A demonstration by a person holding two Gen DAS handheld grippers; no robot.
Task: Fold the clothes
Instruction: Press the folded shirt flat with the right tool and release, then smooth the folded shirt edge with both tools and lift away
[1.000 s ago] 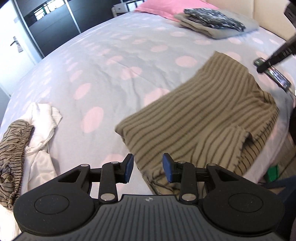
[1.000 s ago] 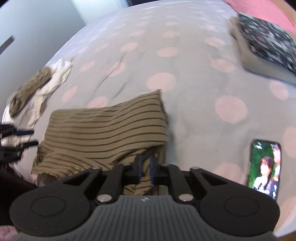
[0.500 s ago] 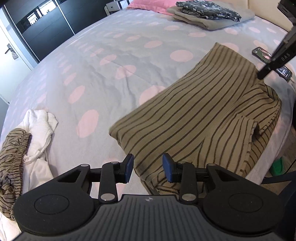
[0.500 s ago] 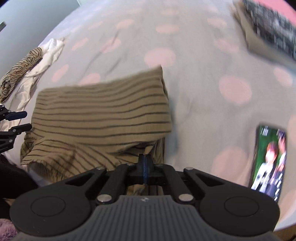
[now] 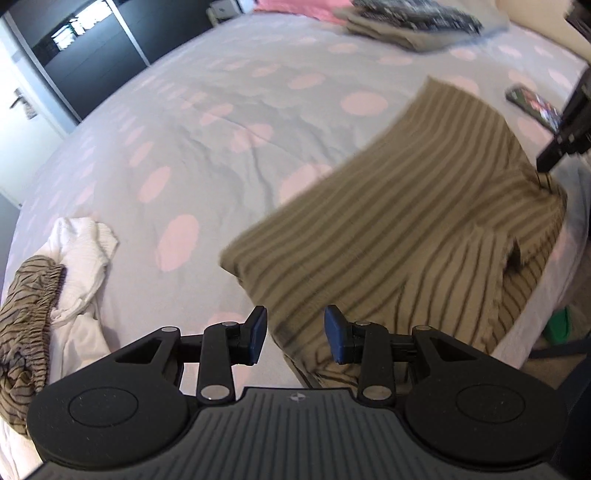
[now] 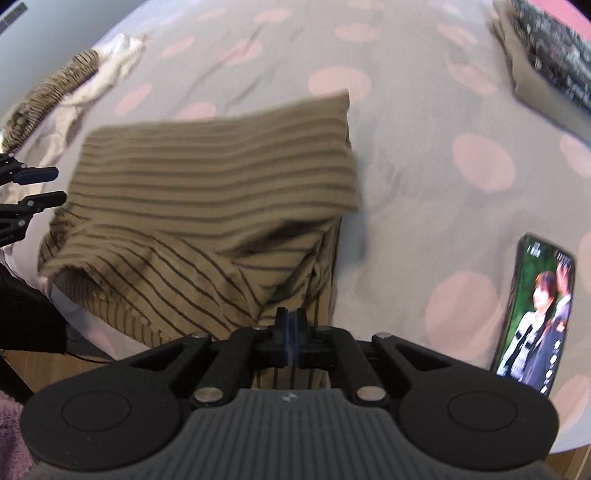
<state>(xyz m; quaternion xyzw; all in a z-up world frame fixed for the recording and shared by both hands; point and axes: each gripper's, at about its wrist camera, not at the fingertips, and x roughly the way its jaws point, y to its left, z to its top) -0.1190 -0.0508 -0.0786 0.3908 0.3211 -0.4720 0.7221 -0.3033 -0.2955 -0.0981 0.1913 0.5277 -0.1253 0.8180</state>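
A tan shirt with dark stripes lies partly folded near the bed's edge. My right gripper pinches a fold of the shirt at its near edge; the jaws look pressed together and are just starting to open. In the left wrist view the right gripper touches the shirt's far right side, where the cloth rises to its tip. My left gripper hovers open over the shirt's near left corner with nothing between its pads. It also shows at the left edge of the right wrist view.
A phone with a lit screen lies on the dotted sheet right of the shirt. A stack of folded clothes sits at the bed's head. A white garment and a tiger-striped one lie crumpled at the left.
The right gripper's jaws, slightly apart a second ago, have come together on the shirt's edge. The left gripper has stayed open and in place.
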